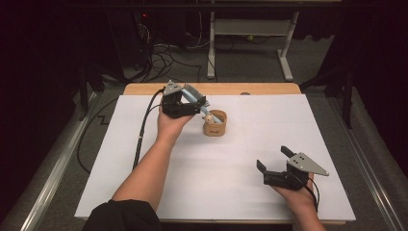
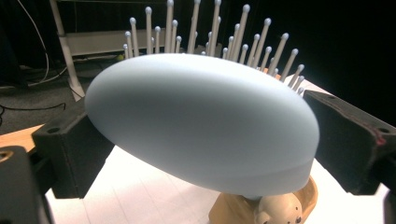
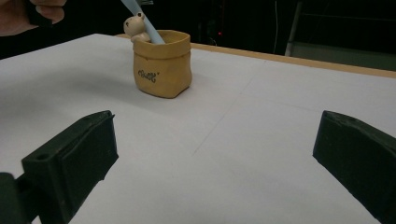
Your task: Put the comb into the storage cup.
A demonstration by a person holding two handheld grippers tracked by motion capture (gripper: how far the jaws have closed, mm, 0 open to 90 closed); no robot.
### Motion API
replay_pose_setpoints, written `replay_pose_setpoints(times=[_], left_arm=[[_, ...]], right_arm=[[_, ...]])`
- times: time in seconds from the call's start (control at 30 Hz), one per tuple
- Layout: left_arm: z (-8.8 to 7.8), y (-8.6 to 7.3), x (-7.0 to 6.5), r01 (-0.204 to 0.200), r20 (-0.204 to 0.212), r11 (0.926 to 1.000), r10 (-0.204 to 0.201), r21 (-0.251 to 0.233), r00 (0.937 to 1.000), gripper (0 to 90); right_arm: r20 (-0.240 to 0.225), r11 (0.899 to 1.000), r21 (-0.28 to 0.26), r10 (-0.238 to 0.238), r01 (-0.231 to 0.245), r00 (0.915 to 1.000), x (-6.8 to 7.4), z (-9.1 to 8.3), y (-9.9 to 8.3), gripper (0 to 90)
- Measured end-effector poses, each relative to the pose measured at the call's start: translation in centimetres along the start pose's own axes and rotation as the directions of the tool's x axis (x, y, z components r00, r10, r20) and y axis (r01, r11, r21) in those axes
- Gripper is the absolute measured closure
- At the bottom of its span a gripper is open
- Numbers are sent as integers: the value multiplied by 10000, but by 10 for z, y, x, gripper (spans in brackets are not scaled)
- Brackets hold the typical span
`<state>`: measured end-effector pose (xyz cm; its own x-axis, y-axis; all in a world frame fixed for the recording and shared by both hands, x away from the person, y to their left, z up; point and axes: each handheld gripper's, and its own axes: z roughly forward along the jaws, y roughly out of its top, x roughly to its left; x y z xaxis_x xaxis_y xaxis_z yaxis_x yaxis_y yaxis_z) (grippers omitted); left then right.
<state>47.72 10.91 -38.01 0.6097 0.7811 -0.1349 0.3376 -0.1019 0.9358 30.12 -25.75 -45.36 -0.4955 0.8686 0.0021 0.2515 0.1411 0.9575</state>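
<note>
Standing handle-down in a small tan holder (image 1: 214, 123), a pale blue hairbrush (image 1: 193, 95) leans up and away toward the left tool (image 1: 201, 107). In the left gripper view its head (image 2: 201, 126) is a smooth, matte, rounded oval dome, with thin grey bristles (image 2: 212, 32) tipped by tiny balls rising beyond it. The left tool's blocky black jaws stand on either side of that dome, one close against its edge and the other near it; I cannot tell whether the pads still press on the plastic.

The holder is shaped like a soft, slouching sack with a rolled rim, glossy as glazed ceramic, ochre in colour with small dark lettering on its side. A little cream bear figure (image 3: 135, 25) with a round head perches at the rim, touching the slim blue handle (image 3: 140, 17). The holder sits on the far middle of the bench (image 1: 231, 192), which is covered with smooth white paper, a strip of pale wood showing along the far edge.

The right tool (image 1: 273, 160) rests near the front right of the bench, well apart from the holder, its two black jaws spread wide with nothing but white paper between them. A grey three-cornered plate (image 1: 309, 163) tops it.
</note>
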Motion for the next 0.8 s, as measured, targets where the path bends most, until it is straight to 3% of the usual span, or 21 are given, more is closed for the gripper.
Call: replay_pose_setpoints(times=[0.8], left_arm=[[-3, 1, 3, -2, -75, 9999, 3, 134, 10000, 14]], right_arm=[[-5, 10000, -8, -2, 2, 10000, 0, 1, 0, 5]])
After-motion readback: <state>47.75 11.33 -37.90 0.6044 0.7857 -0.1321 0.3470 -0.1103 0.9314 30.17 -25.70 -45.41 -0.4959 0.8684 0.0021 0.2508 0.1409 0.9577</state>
